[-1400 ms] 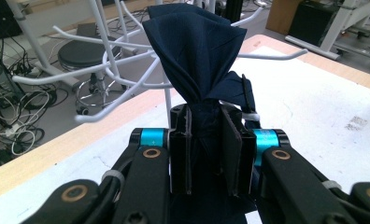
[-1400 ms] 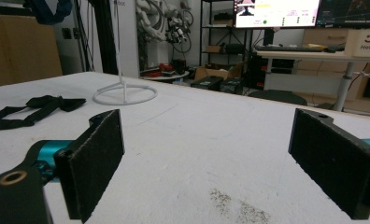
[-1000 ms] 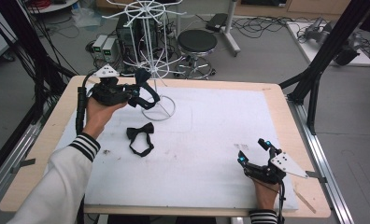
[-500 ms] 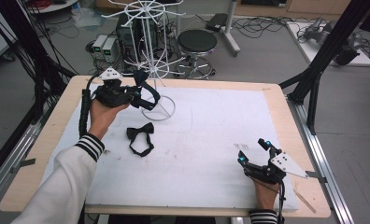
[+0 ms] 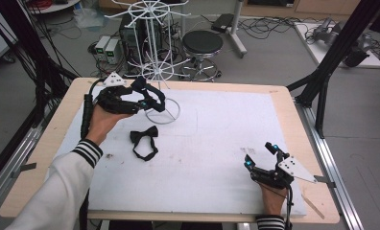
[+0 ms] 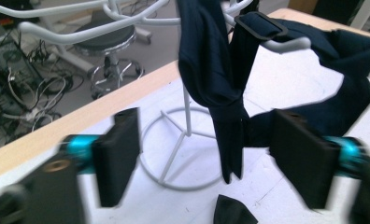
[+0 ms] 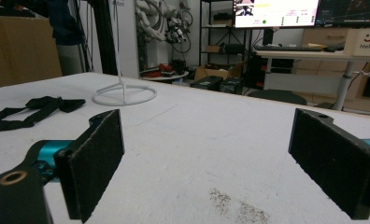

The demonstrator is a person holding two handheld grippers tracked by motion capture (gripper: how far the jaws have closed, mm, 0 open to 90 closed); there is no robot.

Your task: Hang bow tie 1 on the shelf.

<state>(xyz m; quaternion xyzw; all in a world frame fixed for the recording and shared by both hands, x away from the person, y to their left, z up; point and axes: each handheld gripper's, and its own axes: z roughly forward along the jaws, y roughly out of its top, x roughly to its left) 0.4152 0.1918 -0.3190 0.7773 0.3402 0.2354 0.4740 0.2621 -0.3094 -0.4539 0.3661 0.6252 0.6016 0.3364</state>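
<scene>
Left gripper: held above the table at the white wire rack, near the far left of the mat; in the left gripper view its jaws have just been opening and stand wide apart, pressing on nothing.
Dark navy bow tie: hangs by its strap from a white arm of the rack, just in front of the left gripper; its cloth droops between the open jaws, with a clear gap at the left pad, while at the right pad I cannot tell whether the cloth brushes it. In the high view it shows as a dark loop at the tips of the gripper.
Strap buckle: sits over the end of the rack arm, near the top of the left gripper view.
White wire rack: stands upright on a ring base at the far side of the mat, with spoked tiers of arms above.
Black bow tie: lies flat on the mat, near the rack's base and towards the person, its strap looped beside it; also seen far off at the left of the right gripper view.
Right gripper: rests low at the near right corner of the mat, well apart from both ties; its jaws are spread wide with only bare mat between them.
Table: pale wood, covered by a white mat with faint dark smudges.
</scene>
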